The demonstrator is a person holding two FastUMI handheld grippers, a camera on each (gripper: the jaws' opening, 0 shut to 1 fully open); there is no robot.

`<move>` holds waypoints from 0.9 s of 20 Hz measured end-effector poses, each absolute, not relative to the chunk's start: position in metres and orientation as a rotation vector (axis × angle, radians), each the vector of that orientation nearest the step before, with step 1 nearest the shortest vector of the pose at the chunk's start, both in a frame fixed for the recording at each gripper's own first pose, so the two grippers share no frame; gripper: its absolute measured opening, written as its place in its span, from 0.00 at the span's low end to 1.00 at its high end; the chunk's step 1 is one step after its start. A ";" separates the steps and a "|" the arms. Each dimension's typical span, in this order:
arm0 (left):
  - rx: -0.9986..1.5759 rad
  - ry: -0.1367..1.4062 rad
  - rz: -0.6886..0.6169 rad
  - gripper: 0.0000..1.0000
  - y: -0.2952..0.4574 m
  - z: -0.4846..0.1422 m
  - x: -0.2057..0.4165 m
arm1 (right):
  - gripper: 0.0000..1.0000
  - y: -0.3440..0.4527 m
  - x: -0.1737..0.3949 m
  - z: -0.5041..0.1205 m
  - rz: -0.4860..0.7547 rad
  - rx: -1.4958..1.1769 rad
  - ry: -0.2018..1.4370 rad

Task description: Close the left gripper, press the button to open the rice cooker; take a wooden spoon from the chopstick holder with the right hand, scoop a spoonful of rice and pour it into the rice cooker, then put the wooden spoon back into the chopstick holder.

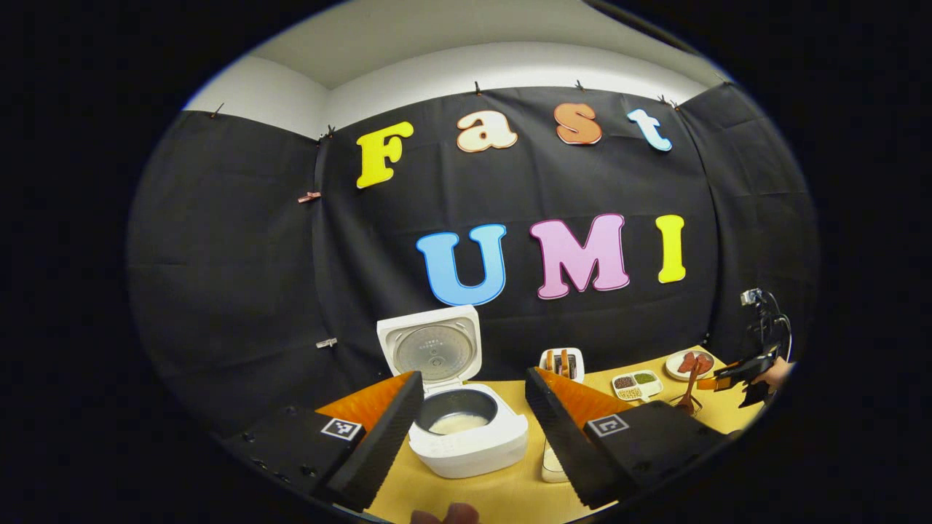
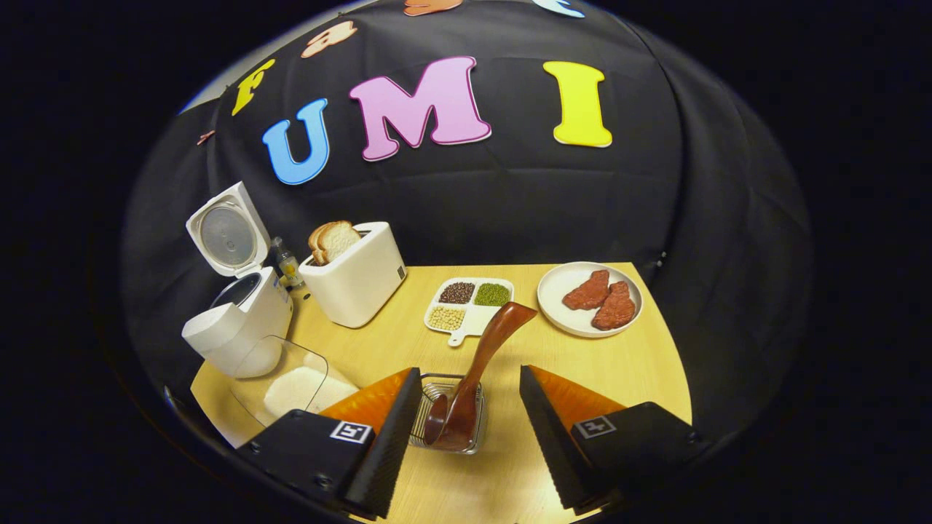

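While the rice cooker (image 1: 466, 429) sits with its lid (image 1: 431, 348) up, we've got the left claw (image 1: 473, 429) spread wide open, holding nothing, with the cooker framed between its fingers. The inner pot (image 1: 456, 412) shows a pale layer at the bottom. In the right gripper view the cooker (image 2: 237, 316) stands at the tabletop's (image 2: 641, 364) left edge, lid (image 2: 227, 231) tilted back toward the wall.

The right claw (image 2: 466, 429) is open too, nothing pinched. Between its fingers we see the wire chopstick holder (image 2: 450, 415) close to the tabletop's near edge, the wooden spoon (image 2: 473, 375) standing in it bowl down, handle leaning up and away toward the divided dish (image 2: 470, 304). The fingers flank the holder; we can't tell whether either touches it.

A clear container of rice (image 2: 291, 389) sits just in front of the cooker, near the near-left corner. Behind it, toward the far edge, a white toaster (image 2: 353, 280) holds bread slices (image 2: 333, 240), and a small bottle (image 2: 286, 263) stands between toaster and cooker. The divided dish carries three kinds of grains or beans. A round plate (image 2: 590, 300) with two reddish pieces is by the far-right corner.

In the left gripper view, the right claw (image 1: 743, 375) and a bit of the hand (image 1: 775, 372) holding it show at the right edge, just beside the spoon (image 1: 692, 386). Fingertips of a hand (image 1: 444, 515) peek in at the bottom.
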State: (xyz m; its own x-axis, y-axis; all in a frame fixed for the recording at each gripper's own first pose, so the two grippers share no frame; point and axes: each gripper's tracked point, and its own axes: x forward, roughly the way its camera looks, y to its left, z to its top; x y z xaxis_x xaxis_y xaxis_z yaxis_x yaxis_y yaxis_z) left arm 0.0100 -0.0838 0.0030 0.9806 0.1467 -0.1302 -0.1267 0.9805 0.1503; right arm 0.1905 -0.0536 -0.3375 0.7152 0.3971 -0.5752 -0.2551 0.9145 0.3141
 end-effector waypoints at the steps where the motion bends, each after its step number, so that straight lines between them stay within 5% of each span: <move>1: 0.130 0.149 0.146 0.96 -0.086 0.001 0.010 | 0.76 -0.049 0.195 -0.350 0.379 0.245 0.710; 3: 0.110 0.165 0.168 0.96 -0.088 -0.004 0.012 | 0.65 -0.043 0.203 -0.365 0.393 0.290 0.738; 4: 0.104 0.172 0.181 0.96 -0.088 -0.006 0.012 | 0.73 -0.043 0.209 -0.370 0.390 0.304 0.736; 8: 0.081 0.182 0.227 0.97 -0.085 -0.010 0.006 | 0.38 -0.030 0.223 -0.386 0.389 0.371 0.762; 10: 0.072 0.189 0.243 0.97 -0.081 -0.013 0.000 | 0.47 -0.023 0.218 -0.393 0.409 0.391 0.773; 11: 0.073 0.191 0.250 0.97 -0.078 -0.014 -0.002 | 0.30 -0.024 0.221 -0.386 0.413 0.413 0.761; 13: 0.077 0.188 0.262 0.97 -0.073 -0.014 -0.005 | 0.16 -0.025 0.216 -0.374 0.408 0.427 0.733; 18: 0.066 0.186 0.251 0.97 -0.063 -0.011 -0.018 | 0.16 -0.035 0.210 -0.340 0.359 0.400 0.643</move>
State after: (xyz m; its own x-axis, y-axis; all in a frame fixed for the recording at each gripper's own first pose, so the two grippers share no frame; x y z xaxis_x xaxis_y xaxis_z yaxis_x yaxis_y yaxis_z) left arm -0.0180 -0.0625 -0.0113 0.9517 0.2525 -0.1743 -0.2403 0.9667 0.0883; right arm 0.2100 -0.0352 -0.3400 0.7442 0.4399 -0.5027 -0.1972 0.8637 0.4639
